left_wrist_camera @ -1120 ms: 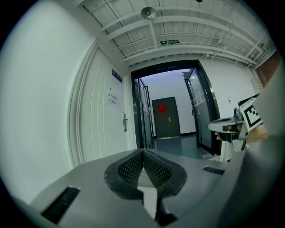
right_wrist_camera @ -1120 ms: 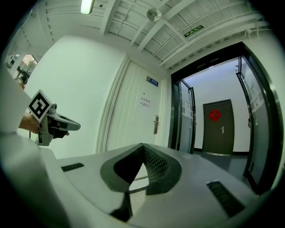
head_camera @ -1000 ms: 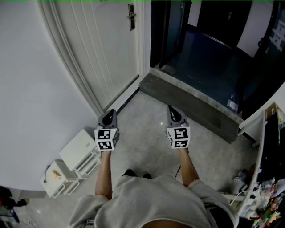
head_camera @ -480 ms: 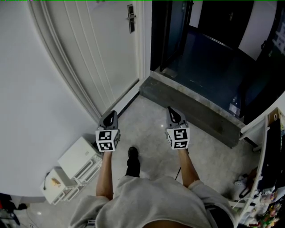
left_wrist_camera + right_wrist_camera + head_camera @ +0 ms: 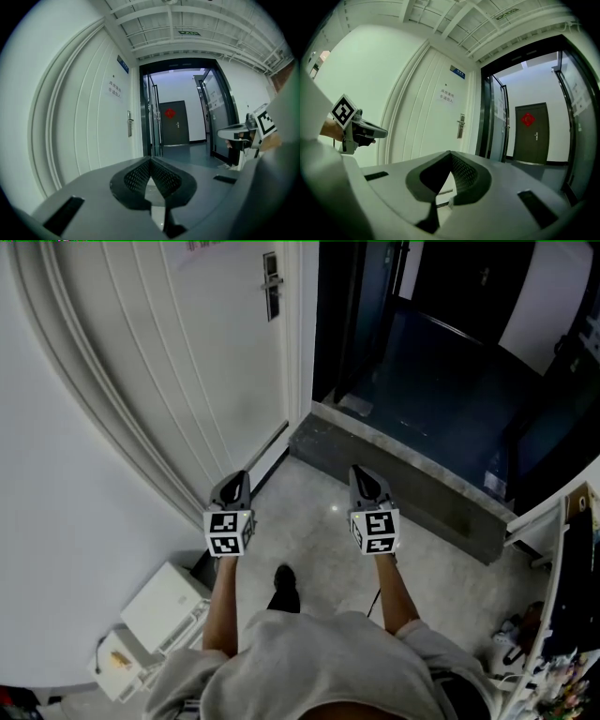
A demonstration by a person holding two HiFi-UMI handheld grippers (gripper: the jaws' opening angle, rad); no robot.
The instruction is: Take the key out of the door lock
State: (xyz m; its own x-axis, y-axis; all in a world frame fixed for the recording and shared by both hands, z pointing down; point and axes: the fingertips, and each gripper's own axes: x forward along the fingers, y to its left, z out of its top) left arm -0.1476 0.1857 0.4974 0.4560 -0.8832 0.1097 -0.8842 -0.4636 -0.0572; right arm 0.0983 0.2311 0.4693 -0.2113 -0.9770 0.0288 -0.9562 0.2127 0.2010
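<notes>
The white door (image 5: pixel 197 362) stands ahead on the left, with its lock plate and handle (image 5: pixel 271 285) far beyond both grippers. The same lock plate (image 5: pixel 130 123) shows small in the left gripper view, and again (image 5: pixel 461 125) in the right gripper view. The key is too small to make out. My left gripper (image 5: pixel 234 478) and right gripper (image 5: pixel 358 472) are held side by side at waist height, pointing forward. Both are shut with nothing between the jaws (image 5: pixel 150 158) (image 5: pixel 450 152).
A grey stone threshold (image 5: pixel 403 474) crosses the open doorway right of the door, with a dark corridor and a dark door with a red ornament (image 5: pixel 173 123) beyond. White storage boxes (image 5: pixel 164 610) sit on the floor at lower left. Cluttered shelving (image 5: pixel 567 615) stands at right.
The person has stepped toward the door: the lock plate and threshold are nearer, and the white boxes have slid down and left. Both grippers stay shut and level.
</notes>
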